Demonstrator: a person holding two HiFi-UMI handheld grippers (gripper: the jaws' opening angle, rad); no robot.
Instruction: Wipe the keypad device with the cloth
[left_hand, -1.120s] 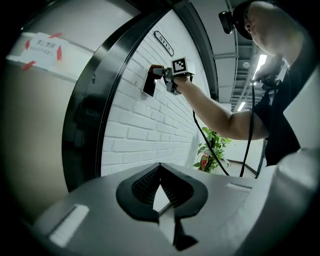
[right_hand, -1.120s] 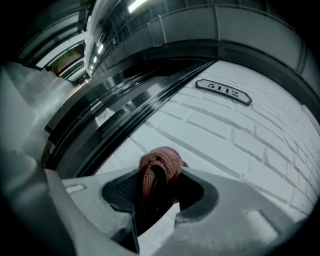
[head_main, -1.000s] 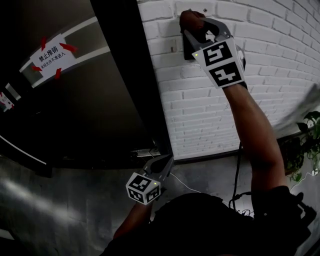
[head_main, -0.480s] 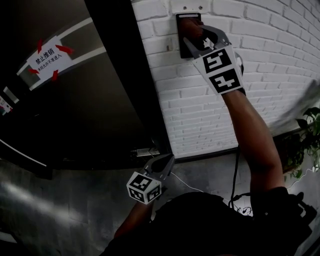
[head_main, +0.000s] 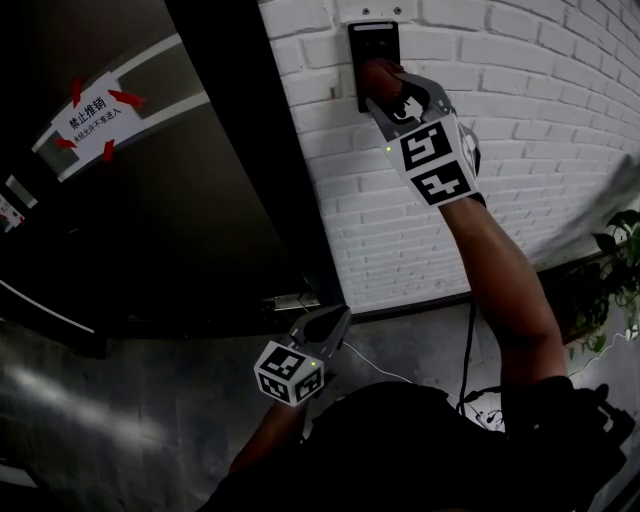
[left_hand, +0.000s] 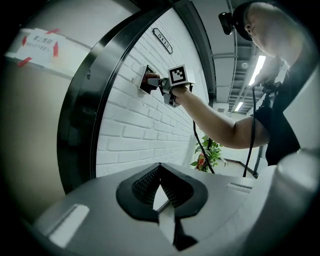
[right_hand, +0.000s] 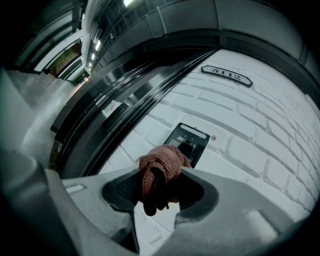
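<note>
Lower now than a second ago, the right gripper (head_main: 388, 88) pinches the red cloth (right_hand: 159, 170) against the bottom part of the keypad (head_main: 372, 38) on the far brick wall (head_main: 540, 110). The left gripper (head_main: 328, 325) hangs low and near, jaws pressed together, holding nothing.

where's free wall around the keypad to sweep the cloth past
Bare white brick wall lies right of and below the keypad. Left is tight: the dark door frame runs close beside it. The right gripper, holding the cloth, crowds its lower half.

Black keypad device (head_main: 372, 40) mounted upright on white brick wall (head_main: 560, 130), bunched reddish cloth (right_hand: 160, 167) against its lower part
</note>
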